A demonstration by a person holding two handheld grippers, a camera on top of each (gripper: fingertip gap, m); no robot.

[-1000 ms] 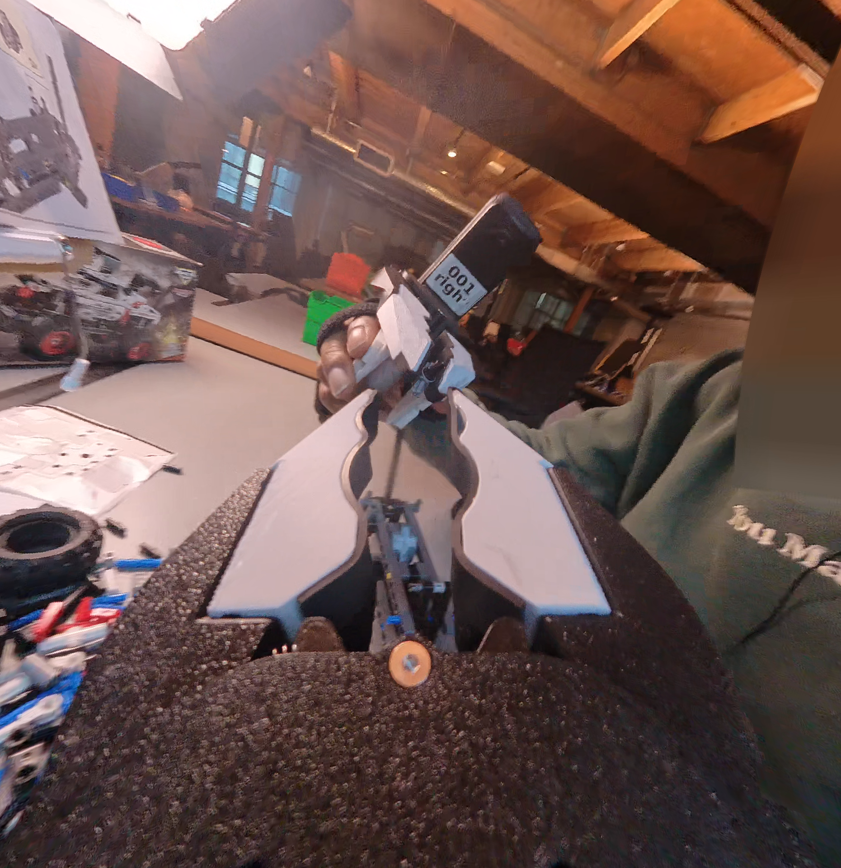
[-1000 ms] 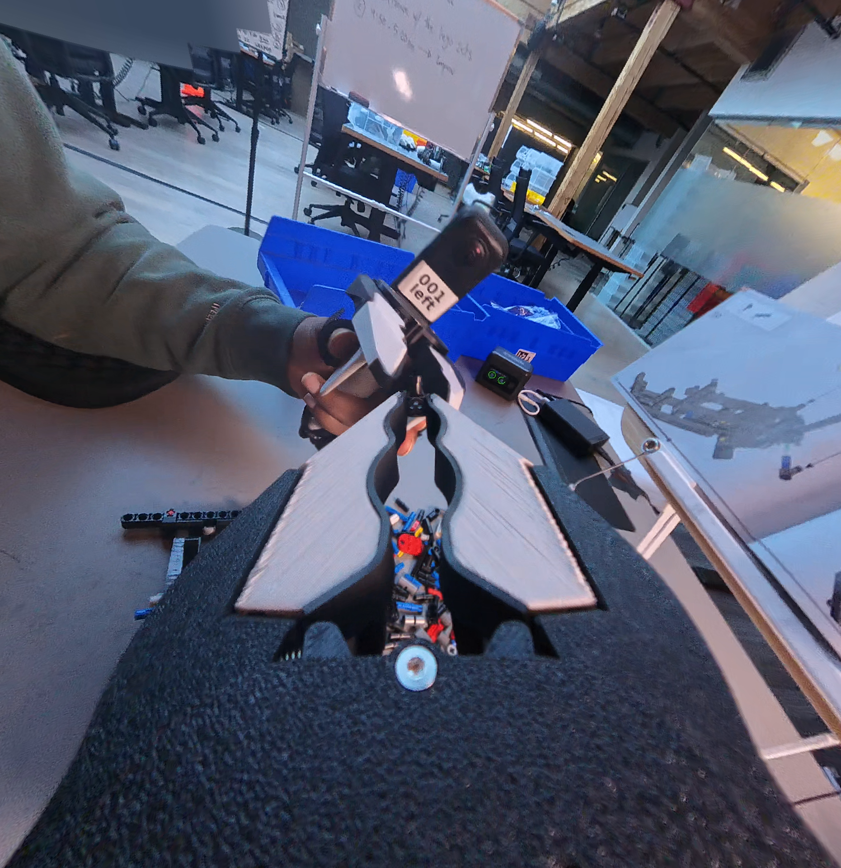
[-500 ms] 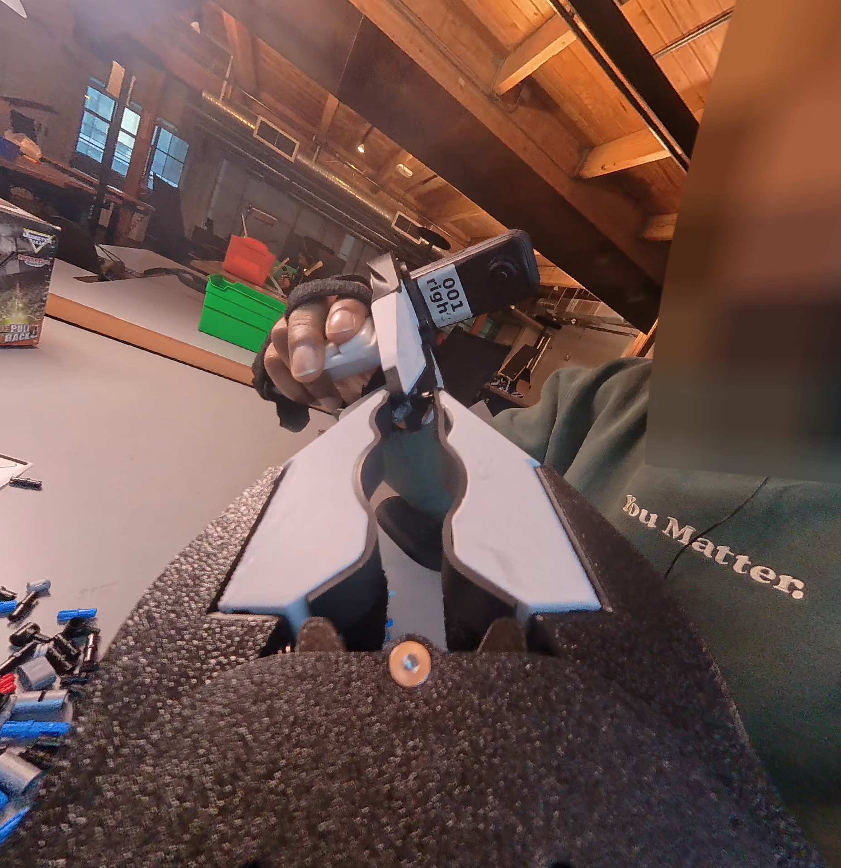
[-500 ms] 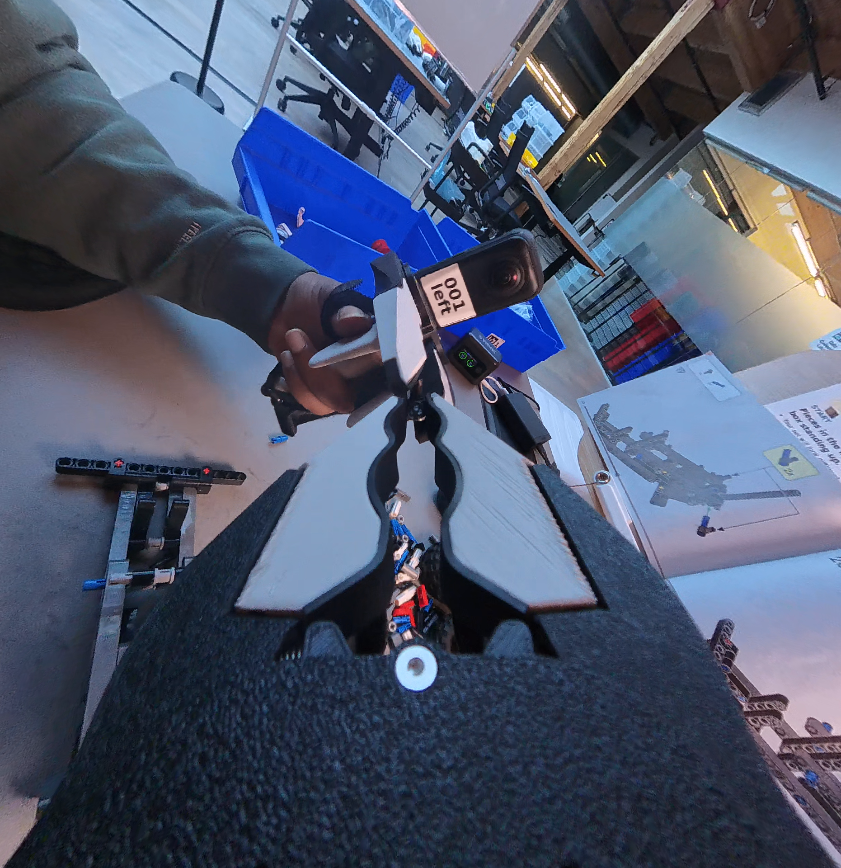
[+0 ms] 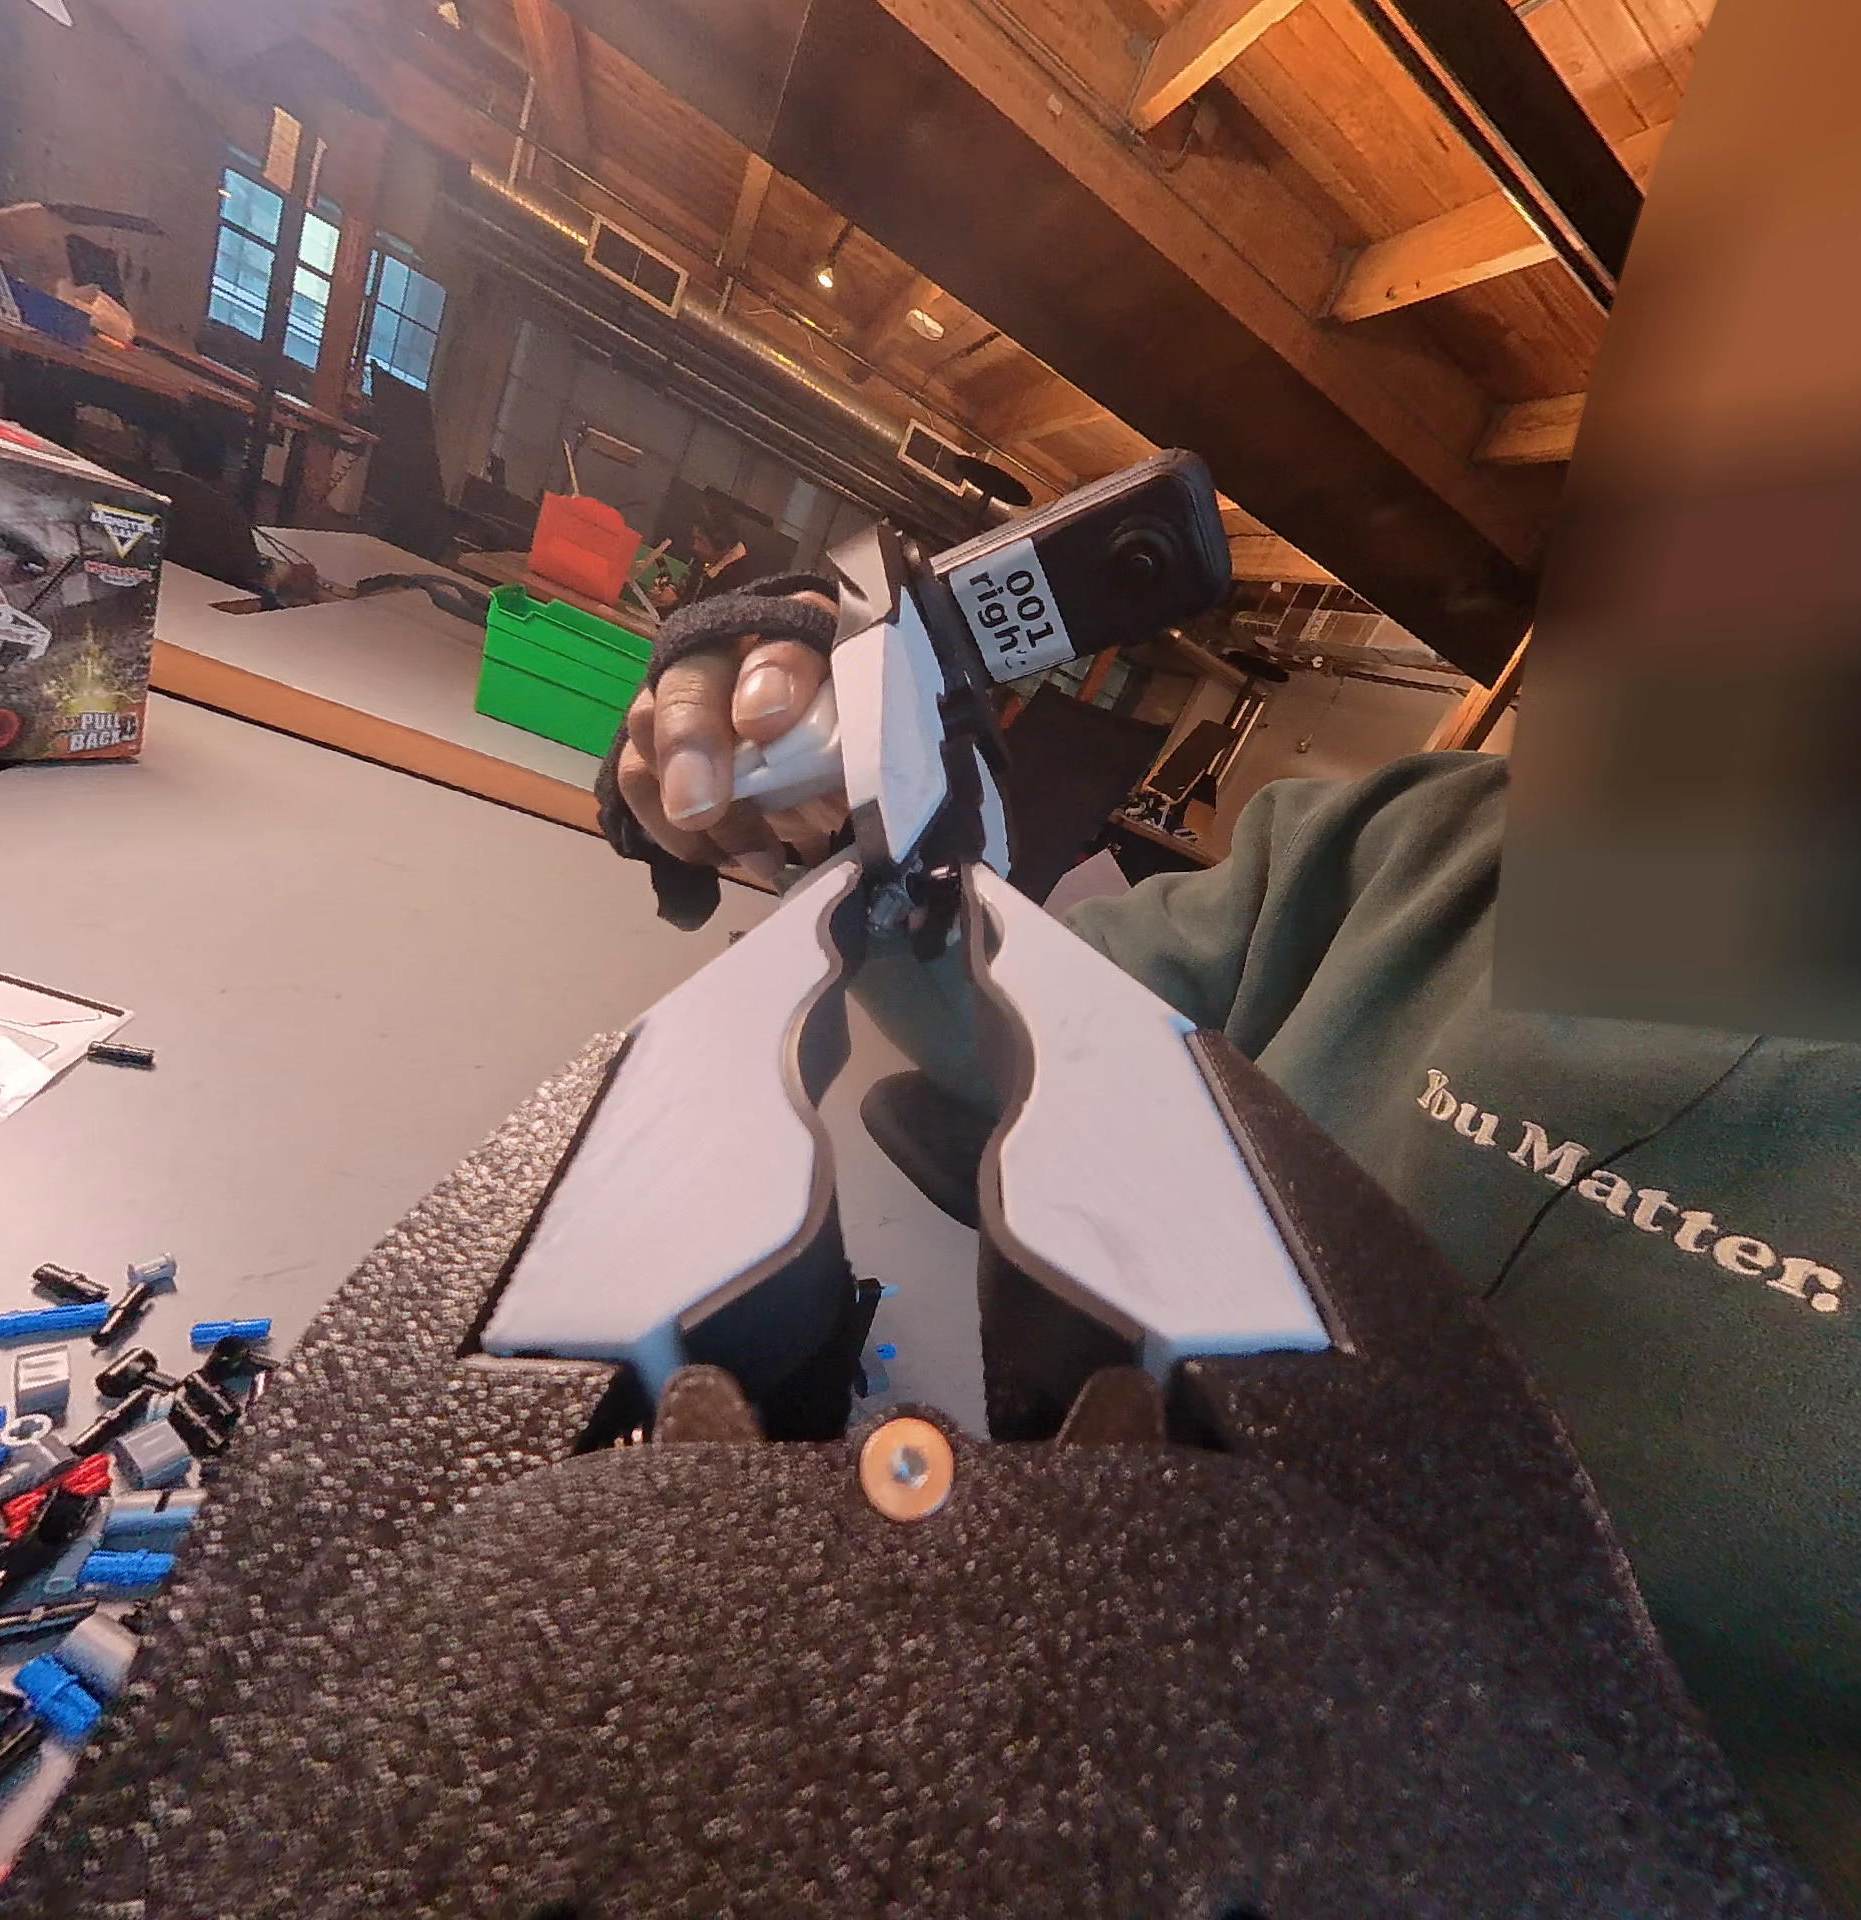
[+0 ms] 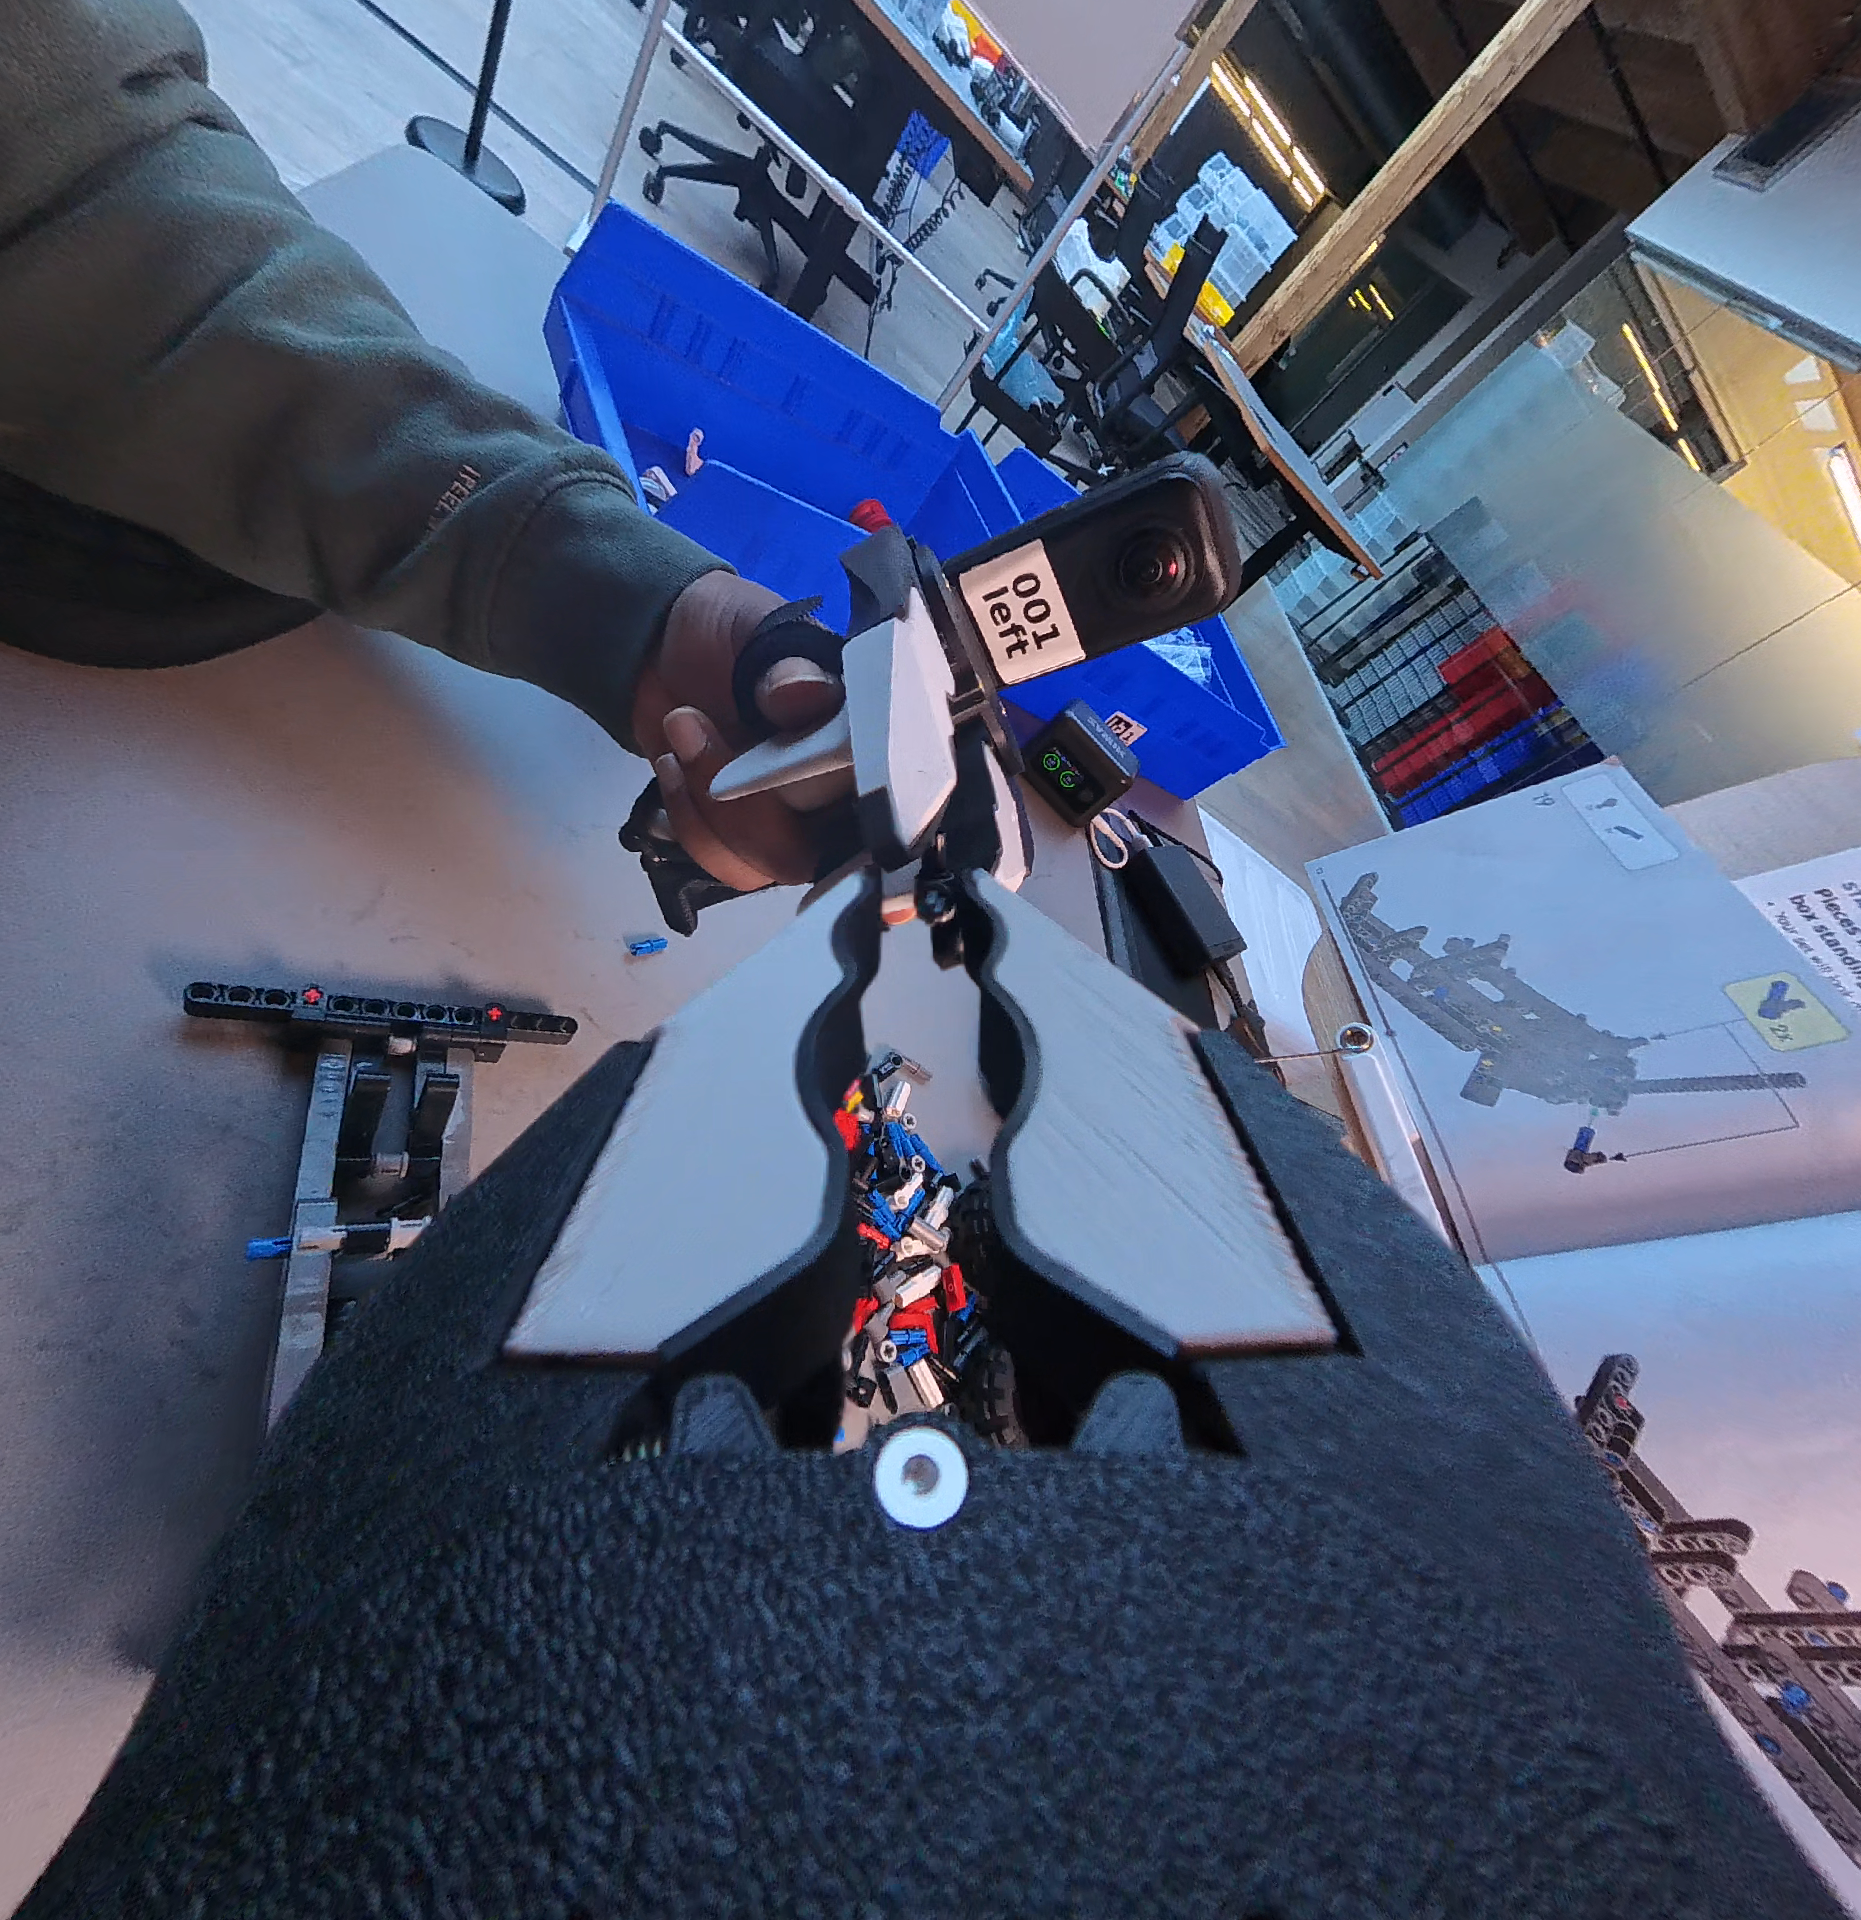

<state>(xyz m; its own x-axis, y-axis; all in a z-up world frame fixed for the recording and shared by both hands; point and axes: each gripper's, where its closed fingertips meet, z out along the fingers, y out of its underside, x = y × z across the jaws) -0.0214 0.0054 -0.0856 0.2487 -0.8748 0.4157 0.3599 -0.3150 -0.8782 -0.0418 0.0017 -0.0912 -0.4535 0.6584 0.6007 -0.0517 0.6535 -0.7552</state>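
Both grippers meet tip to tip, the left gripper (image 5: 905, 909) and right gripper (image 6: 910, 904) each nipped on a small part (image 5: 890, 914). Only the right wrist view shows the black beam frame (image 6: 365, 1049), at 9 o'clock.

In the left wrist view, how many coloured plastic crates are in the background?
2. A green crate sits left of the hand; an orange-red crate sits behind it, higher in the picture. More may be hidden behind the hand.

Dark green sweatshirt (image 5: 1591, 1299) (pale lettering on chest), ribbed sleeve (image 6: 282, 416), black finger strap (image 5: 744, 629)
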